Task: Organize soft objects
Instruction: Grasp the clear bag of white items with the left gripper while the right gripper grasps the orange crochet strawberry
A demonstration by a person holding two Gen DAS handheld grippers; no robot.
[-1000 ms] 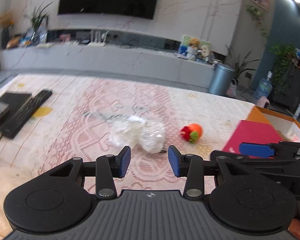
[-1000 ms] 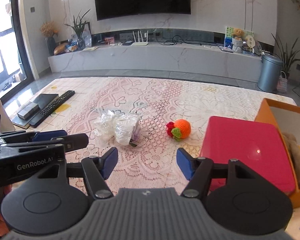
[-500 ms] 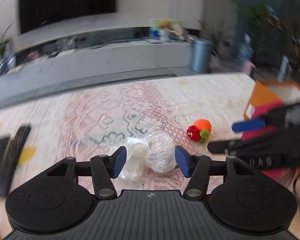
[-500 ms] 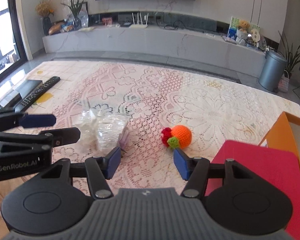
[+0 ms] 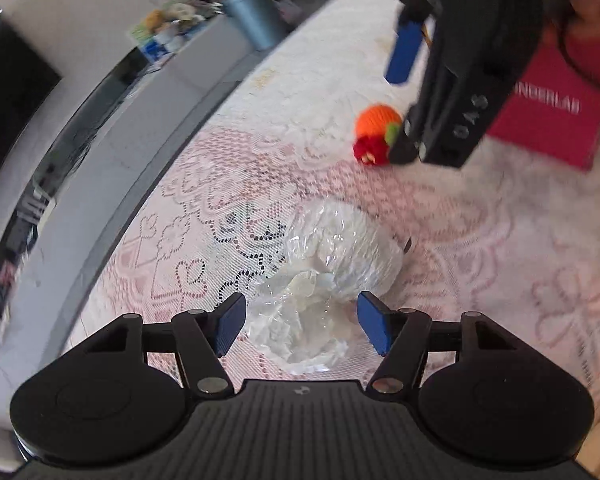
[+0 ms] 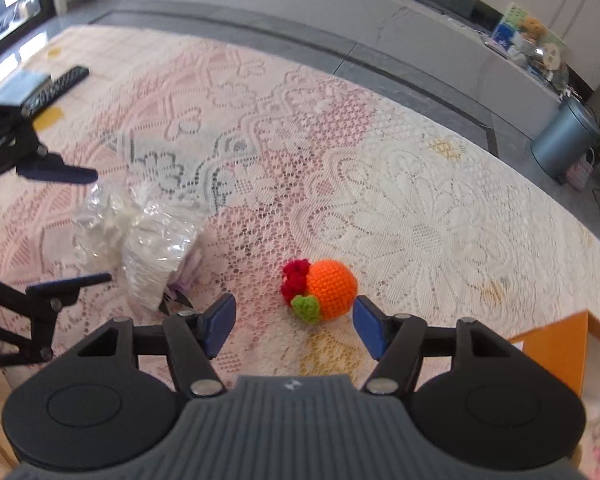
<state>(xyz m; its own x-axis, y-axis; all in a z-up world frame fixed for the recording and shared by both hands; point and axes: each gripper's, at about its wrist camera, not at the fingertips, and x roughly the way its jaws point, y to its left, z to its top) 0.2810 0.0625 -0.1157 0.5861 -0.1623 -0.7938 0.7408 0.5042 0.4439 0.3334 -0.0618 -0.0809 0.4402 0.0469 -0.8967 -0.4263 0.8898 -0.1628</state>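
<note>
the left hand-held gripper (image 5: pixel 300 326) is spread wide, its jaws having just been opening, and the crinkled end of the clear plastic bundle (image 5: pixel 332 268) lies between the blue pads (image 5: pixel 229 322) without either pad pressing on it. the bundle rests on the lace-covered desk (image 5: pixel 480 248), its rounder half stretching away beyond the fingertips. the right hand-held gripper (image 6: pixel 294 322) is also spread, its jaws having just been opening a little, and the orange crochet ball (image 6: pixel 328 294) (with a red tuft and a green leaf on its side) sits on the desk just ahead of the gap, very close to the right-side pad; contact cannot be told. to the left of this gripper lies the plastic bundle, flanked by the other gripper's fingers. to its right an orange box (image 6: pixel 556 344) shows at the edge. from the left wrist view a red lid (image 5: pixel 548 112) lies beyond the ball, partly hidden by the right gripper's body. a remote (image 6: pixel 56 88) lies far off to the left.
</note>
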